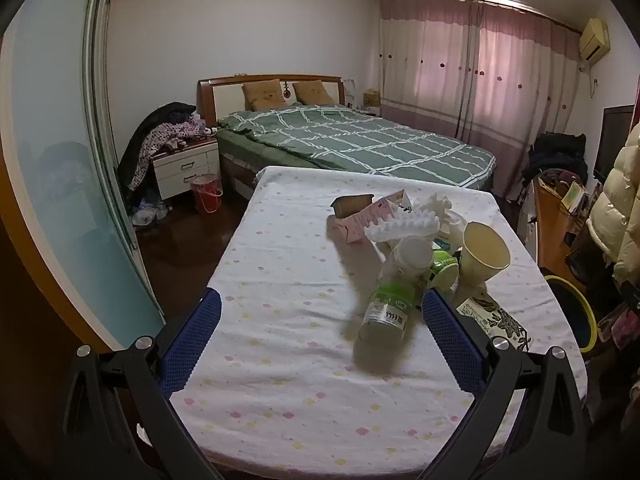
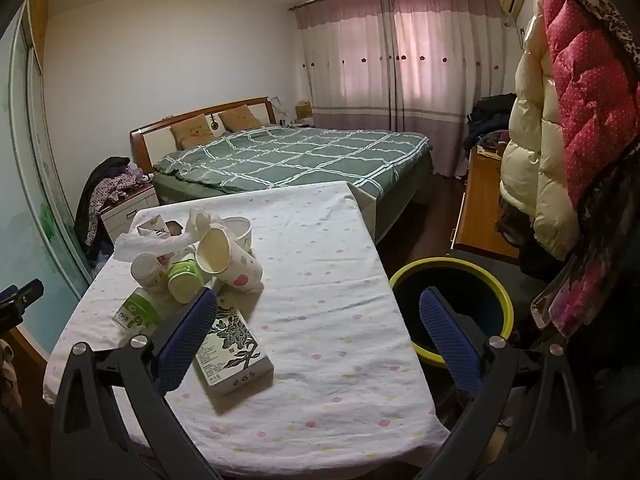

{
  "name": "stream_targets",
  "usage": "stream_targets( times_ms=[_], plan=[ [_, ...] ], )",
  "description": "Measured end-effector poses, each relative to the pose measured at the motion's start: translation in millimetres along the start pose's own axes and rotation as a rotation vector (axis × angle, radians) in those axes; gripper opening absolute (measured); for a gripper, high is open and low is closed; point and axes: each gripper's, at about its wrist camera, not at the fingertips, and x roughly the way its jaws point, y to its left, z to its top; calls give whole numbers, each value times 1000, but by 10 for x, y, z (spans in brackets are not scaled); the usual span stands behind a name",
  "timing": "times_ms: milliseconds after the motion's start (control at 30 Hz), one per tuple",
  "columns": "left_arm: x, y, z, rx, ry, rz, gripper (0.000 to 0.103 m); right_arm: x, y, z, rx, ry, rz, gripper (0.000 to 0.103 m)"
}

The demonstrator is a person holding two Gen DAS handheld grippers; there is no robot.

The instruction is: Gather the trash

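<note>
A pile of trash lies on a table [image 1: 280,360] with a white flowered cloth. In the left wrist view I see a green-labelled plastic bottle [image 1: 386,312], paper cups [image 1: 482,252], a white foam piece [image 1: 404,226], a pink carton [image 1: 368,216] and a floral box [image 1: 496,320]. My left gripper [image 1: 320,312] is open and empty, its right finger beside the bottle. In the right wrist view the floral box [image 2: 230,350] lies between the fingers near the left one, with the bottle [image 2: 136,314] and cups [image 2: 228,256] beyond. My right gripper [image 2: 318,312] is open and empty.
A yellow-rimmed dark bin [image 2: 452,304] stands on the floor right of the table [image 2: 340,280]; it also shows in the left wrist view [image 1: 576,312]. A green bed [image 1: 352,140], a nightstand [image 1: 186,166], a red bucket [image 1: 206,192], a wooden desk [image 2: 480,200] and hanging coats [image 2: 560,120] surround the table.
</note>
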Motion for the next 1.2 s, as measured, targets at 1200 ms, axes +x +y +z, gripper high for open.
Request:
stream_targets(
  times_ms=[1200],
  plan=[
    [-1,-28,-32,1,27,-25,99,69,-3,8,5,6,11,97]
  ],
)
